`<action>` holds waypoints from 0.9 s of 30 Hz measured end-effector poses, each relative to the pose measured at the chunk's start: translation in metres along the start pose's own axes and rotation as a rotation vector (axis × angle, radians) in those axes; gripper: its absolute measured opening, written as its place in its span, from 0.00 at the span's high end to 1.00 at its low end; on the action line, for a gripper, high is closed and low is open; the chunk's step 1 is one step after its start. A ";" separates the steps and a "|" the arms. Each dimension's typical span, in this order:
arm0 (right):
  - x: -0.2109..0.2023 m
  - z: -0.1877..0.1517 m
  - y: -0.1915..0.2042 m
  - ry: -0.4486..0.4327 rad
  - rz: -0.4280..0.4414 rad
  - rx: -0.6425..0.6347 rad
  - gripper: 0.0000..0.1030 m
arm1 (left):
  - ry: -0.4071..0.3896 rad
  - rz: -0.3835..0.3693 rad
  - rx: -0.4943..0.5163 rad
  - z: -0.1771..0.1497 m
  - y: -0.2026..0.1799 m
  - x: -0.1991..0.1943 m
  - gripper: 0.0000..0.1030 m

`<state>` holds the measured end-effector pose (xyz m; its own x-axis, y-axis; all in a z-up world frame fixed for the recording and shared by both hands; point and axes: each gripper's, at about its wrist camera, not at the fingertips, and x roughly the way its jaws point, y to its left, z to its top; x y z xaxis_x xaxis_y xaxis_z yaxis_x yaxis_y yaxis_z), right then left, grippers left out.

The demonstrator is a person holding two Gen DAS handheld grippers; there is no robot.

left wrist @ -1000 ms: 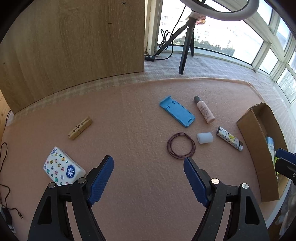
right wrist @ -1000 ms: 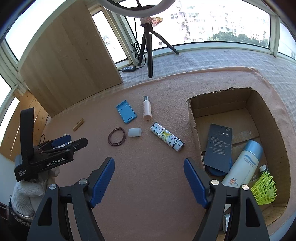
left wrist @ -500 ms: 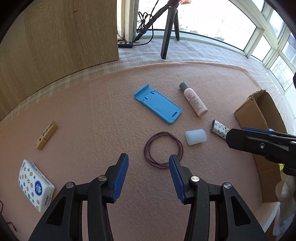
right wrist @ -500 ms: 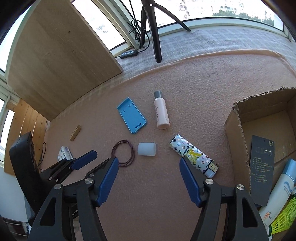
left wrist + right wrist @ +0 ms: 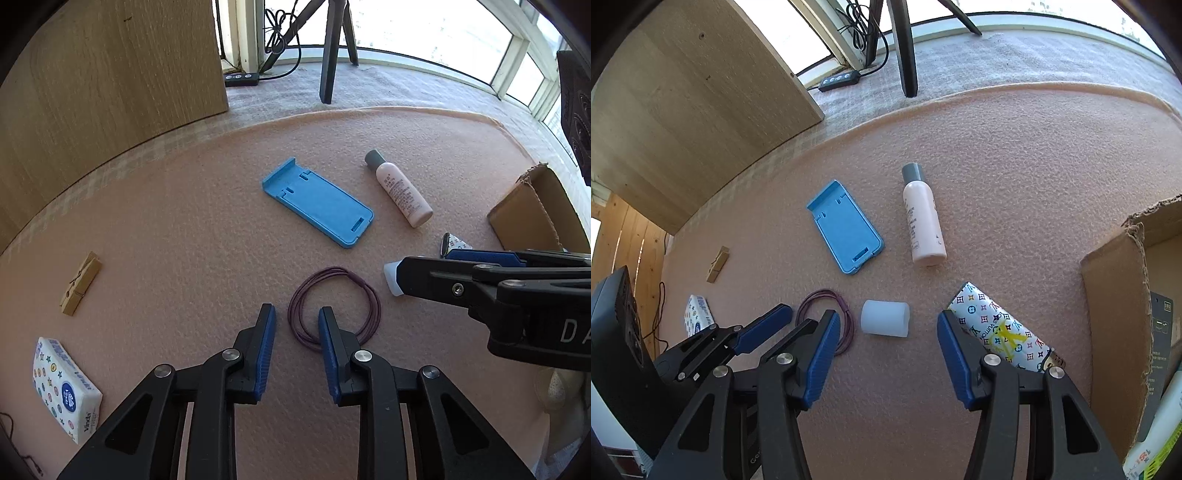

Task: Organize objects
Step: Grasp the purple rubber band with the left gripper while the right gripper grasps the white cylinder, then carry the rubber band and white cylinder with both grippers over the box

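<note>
Narrowing since half a second ago, the left gripper (image 5: 297, 326) has its jaws part-closed but not yet clenched, straddling the near edge of the purple hair-tie loop (image 5: 334, 306), which lies flat on the pink felt mat (image 5: 184, 240); 1 blue pad sits inside the ring, the other outside. I judge the pinch is imminent, and thin cords flat on felt could slip out under the pads. The right gripper (image 5: 886, 336) has also come forward and down, jaws wide and released, framing the translucent white cap (image 5: 885, 318) without touching it. Just right lies the monogram-patterned tube (image 5: 1001, 332); beyond are the blue phone stand (image 5: 846, 230) and pink bottle (image 5: 923, 225). At far right, the cardboard box (image 5: 1115, 306) already holds some items, likely the destination. A clothespin (image 5: 81, 282) and tissue pack (image 5: 64, 387) wait at left.
</note>
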<state>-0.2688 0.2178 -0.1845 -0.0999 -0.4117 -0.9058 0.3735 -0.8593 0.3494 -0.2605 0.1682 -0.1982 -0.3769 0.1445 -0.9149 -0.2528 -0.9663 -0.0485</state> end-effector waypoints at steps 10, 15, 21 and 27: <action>0.013 -0.001 0.014 0.001 -0.109 -0.091 0.79 | -0.013 -0.039 -0.039 0.002 0.014 0.003 0.97; 0.013 -0.001 0.016 -0.012 -0.124 -0.112 0.80 | -0.015 -0.041 -0.049 0.001 0.017 0.001 0.97; 0.005 -0.008 0.013 -0.023 -0.102 -0.105 0.81 | -0.037 -0.039 -0.059 -0.004 0.023 -0.011 0.98; -0.014 -0.021 0.012 -0.053 -0.076 -0.106 0.81 | -0.071 -0.038 -0.068 -0.008 0.032 -0.032 0.98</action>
<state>-0.2438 0.2194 -0.1727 -0.1796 -0.3645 -0.9137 0.4577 -0.8531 0.2504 -0.2498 0.1314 -0.1740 -0.4309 0.1937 -0.8814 -0.2082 -0.9717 -0.1118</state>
